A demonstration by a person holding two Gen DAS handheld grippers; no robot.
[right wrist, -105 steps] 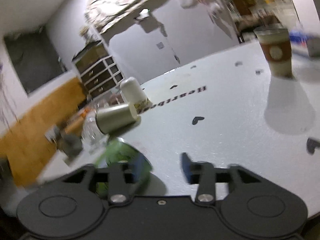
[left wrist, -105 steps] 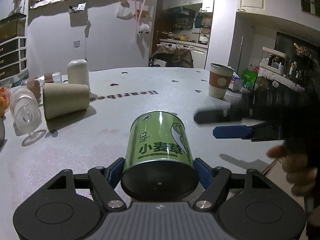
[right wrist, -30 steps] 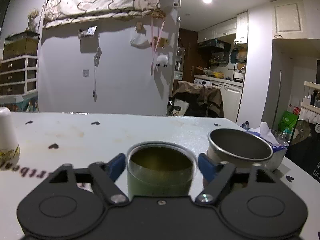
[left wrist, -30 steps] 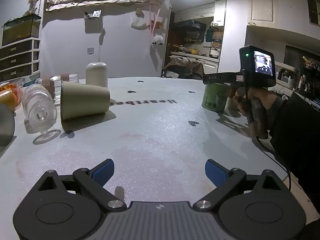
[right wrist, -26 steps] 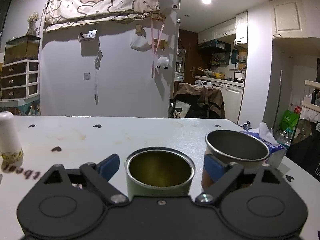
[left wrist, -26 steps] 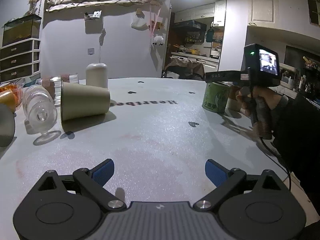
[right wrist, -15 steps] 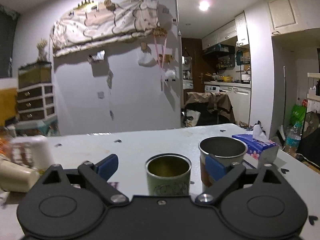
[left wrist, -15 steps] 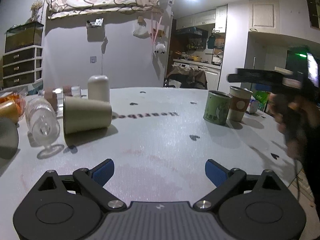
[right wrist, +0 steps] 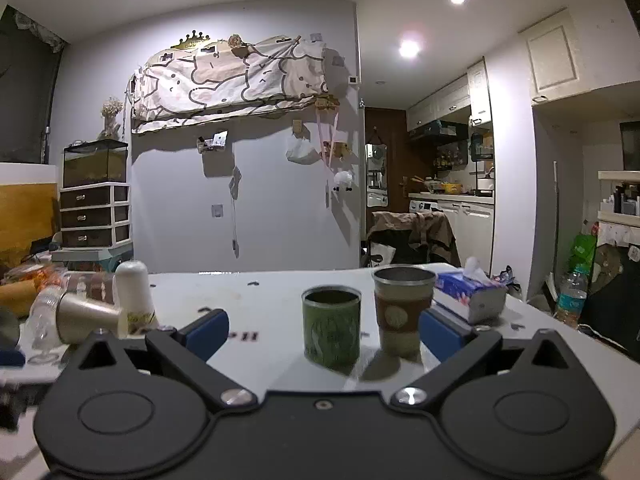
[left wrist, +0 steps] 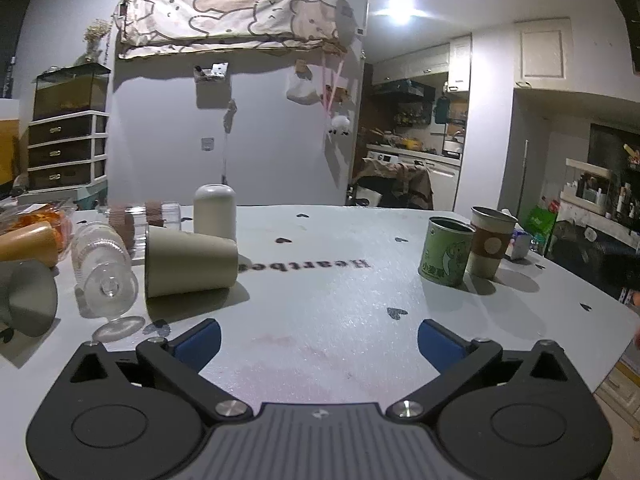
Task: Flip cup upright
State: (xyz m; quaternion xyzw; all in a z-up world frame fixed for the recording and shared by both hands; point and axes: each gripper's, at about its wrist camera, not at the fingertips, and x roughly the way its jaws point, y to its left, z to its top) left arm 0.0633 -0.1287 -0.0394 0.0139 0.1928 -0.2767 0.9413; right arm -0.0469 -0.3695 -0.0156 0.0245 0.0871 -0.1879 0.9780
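Note:
The green tin cup (left wrist: 445, 251) stands upright with its mouth up on the white table (left wrist: 320, 292), right side, next to a brown-sleeved paper cup (left wrist: 490, 247). In the right wrist view the green cup (right wrist: 331, 328) and the paper cup (right wrist: 403, 310) stand ahead of my right gripper (right wrist: 324, 330), which is open, empty and drawn back from them. My left gripper (left wrist: 319, 338) is open and empty over the table's near middle. A beige paper cup (left wrist: 188, 262) lies on its side at the left.
A clear glass (left wrist: 105, 268) lies on its side beside the beige cup. A white upright container (left wrist: 215, 212) stands behind them. A grey cone-shaped cup (left wrist: 26, 302) lies at the far left. A tissue box (right wrist: 470, 290) sits right of the paper cup. The table edge runs along the right.
My right gripper opened, let go of the green cup standing upright beside the paper cup, and pulled back and up. My left gripper stayed open and rose slightly.

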